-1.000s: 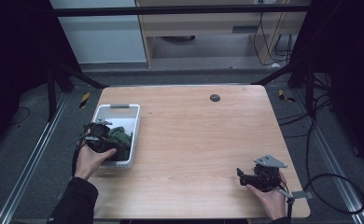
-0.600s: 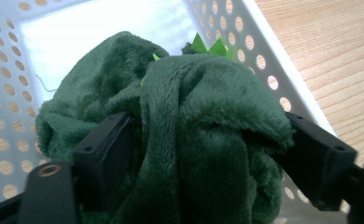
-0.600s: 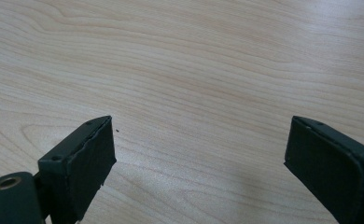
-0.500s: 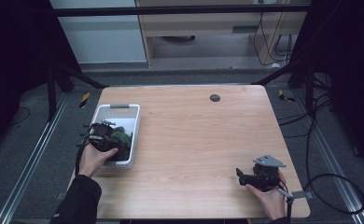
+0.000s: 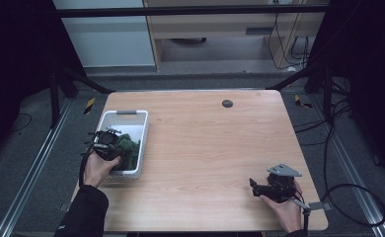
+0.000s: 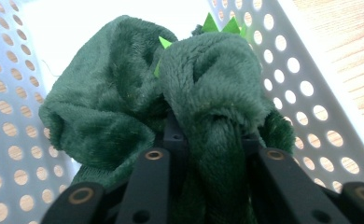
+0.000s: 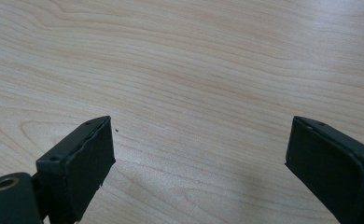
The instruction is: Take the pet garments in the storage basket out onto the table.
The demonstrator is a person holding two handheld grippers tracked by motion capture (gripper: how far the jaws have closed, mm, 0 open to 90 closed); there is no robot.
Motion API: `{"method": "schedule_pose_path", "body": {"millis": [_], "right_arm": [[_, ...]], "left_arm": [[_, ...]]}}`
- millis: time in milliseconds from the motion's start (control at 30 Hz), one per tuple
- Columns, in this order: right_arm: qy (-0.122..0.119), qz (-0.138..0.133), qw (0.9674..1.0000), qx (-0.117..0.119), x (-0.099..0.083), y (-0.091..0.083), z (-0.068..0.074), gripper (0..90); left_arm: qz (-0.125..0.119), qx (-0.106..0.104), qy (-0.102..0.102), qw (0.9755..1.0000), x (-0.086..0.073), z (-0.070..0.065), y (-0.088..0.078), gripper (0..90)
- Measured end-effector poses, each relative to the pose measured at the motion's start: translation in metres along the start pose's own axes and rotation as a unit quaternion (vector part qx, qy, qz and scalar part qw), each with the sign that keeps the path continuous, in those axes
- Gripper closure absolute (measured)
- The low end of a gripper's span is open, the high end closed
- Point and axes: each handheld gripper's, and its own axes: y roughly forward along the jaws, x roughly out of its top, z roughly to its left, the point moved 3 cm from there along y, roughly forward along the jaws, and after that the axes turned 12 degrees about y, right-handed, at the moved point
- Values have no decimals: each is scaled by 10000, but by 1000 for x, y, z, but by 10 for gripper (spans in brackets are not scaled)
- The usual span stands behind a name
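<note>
**Left hand-held gripper clamped on green plush in basket; right idle, jaws apart**

Left hand-held gripper (image 5: 106,143) sits over the near-left part of a white perforated basket (image 5: 140,129) at the table's (image 5: 215,148) left edge. Its jaws are closed on a dark green plush toy (image 6: 171,102): in left gripper view a fold of fuzzy fabric is pinched between the two black jaws, w/ the rest of the toy bunched up ahead of them. Bright green felt spikes (image 6: 222,24) stick up at the far end, so the spiked side faces away from the gripper. Toy is crumpled; long axis can't be told for sure, but in high view the green mass (image 5: 129,146) runs roughly along the basket's length. Toy is inside the basket, basket walls on both sides of it.

Right hand-held gripper (image 5: 259,187) rests at the table's near-right corner, held in the person's hand (image 5: 285,210), pointing left across the table. Jaws wide apart, nothing between them; bare wood grain under them in right gripper view.

A small dark round spot (image 5: 227,103) sits near the table's far edge, well apart from both.
</note>
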Motion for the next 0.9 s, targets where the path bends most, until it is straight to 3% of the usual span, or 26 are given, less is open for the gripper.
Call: {"method": "schedule_pose_path", "body": {"millis": [467,900], "right_arm": [[23,-5,10000,9,0,0,-1,78],[-6,-37,10000,-8,0,-1,-1,77]], "left_arm": [[-282,75,35,9996,2,3,-26,784],[-531,123,167,9984,10,4,-59,784]]}}
